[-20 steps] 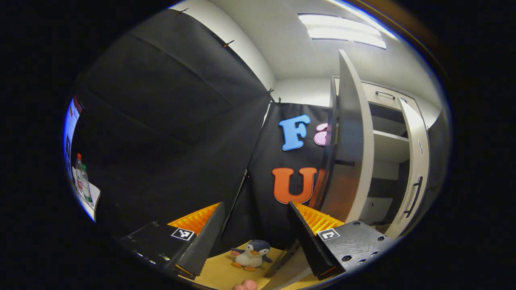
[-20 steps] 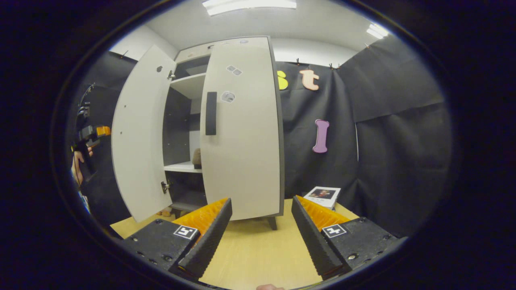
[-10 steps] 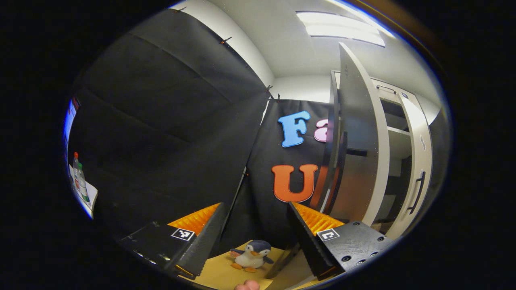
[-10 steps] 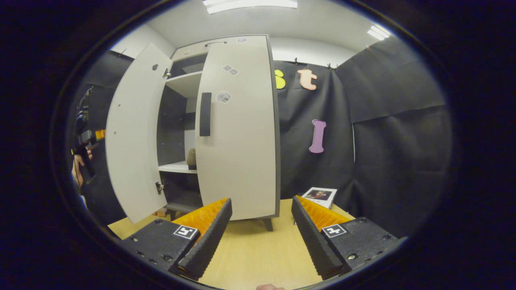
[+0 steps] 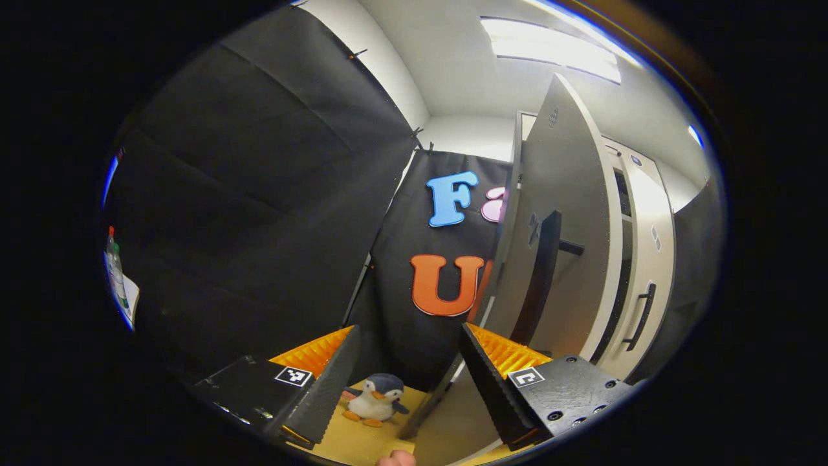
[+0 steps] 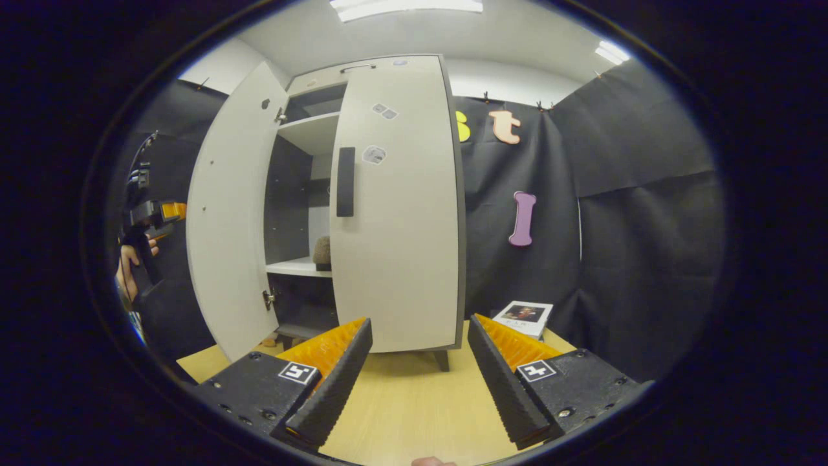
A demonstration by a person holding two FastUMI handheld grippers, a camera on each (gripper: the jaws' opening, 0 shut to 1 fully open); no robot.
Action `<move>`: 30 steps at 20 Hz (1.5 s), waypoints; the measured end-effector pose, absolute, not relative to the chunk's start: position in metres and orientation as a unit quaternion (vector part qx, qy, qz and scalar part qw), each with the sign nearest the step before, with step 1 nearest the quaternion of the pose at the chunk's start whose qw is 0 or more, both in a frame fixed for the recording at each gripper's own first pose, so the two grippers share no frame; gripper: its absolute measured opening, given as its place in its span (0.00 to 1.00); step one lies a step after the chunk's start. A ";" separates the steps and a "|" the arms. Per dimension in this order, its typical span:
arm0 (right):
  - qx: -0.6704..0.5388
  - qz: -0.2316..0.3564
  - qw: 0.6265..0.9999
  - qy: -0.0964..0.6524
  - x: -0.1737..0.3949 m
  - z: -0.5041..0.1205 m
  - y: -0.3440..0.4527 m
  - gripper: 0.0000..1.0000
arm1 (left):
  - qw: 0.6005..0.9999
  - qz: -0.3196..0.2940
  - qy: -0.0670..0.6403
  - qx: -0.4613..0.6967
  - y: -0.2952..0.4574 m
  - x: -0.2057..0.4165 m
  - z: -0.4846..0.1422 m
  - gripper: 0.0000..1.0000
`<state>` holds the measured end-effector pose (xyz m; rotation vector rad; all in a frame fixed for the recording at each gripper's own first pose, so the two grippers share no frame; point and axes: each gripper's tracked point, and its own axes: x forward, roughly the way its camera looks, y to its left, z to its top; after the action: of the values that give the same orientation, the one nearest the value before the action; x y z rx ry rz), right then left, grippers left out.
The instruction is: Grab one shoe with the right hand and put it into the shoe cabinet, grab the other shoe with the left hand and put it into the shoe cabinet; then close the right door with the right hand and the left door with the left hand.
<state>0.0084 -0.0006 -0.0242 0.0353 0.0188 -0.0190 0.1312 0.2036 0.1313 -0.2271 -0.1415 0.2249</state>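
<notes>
Still no legible writing: both tongs (image 5: 401,378) (image 6: 420,382) wide and empty, left door (image 6: 226,213) ajar.

In the left gripper view, the tall pale-grey left door (image 5: 569,213) of the shoe cabinet now shows its outer face and long dark handle (image 5: 538,275), where a second ago it stood nearly edge-on with the shelves visible past it. The small plush penguin (image 5: 375,401) on the wooden worktop (image 5: 362,440) sits farther left between the fingers. In the right gripper view, the closed pale-grey right door (image 6: 398,207) has drifted slightly rightward, and the left gripper (image 6: 158,213) beside the open door sits marginally higher.
</notes>
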 end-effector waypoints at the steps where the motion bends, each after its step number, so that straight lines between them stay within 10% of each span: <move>1: 0.016 -0.013 1.000 0.010 0.008 -0.024 -0.004 0.97 | 0.986 0.105 -0.072 -0.111 0.196 0.134 0.132 0.94; 30: 0.006 -0.048 0.999 0.004 0.015 -0.020 -0.045 0.97 | 0.996 -0.049 0.008 -0.070 0.025 0.083 0.072 0.95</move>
<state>0.0150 -0.0448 -0.0199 0.0117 0.0080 -0.0970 0.0826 0.0249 0.0718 -0.1406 0.0161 -0.0973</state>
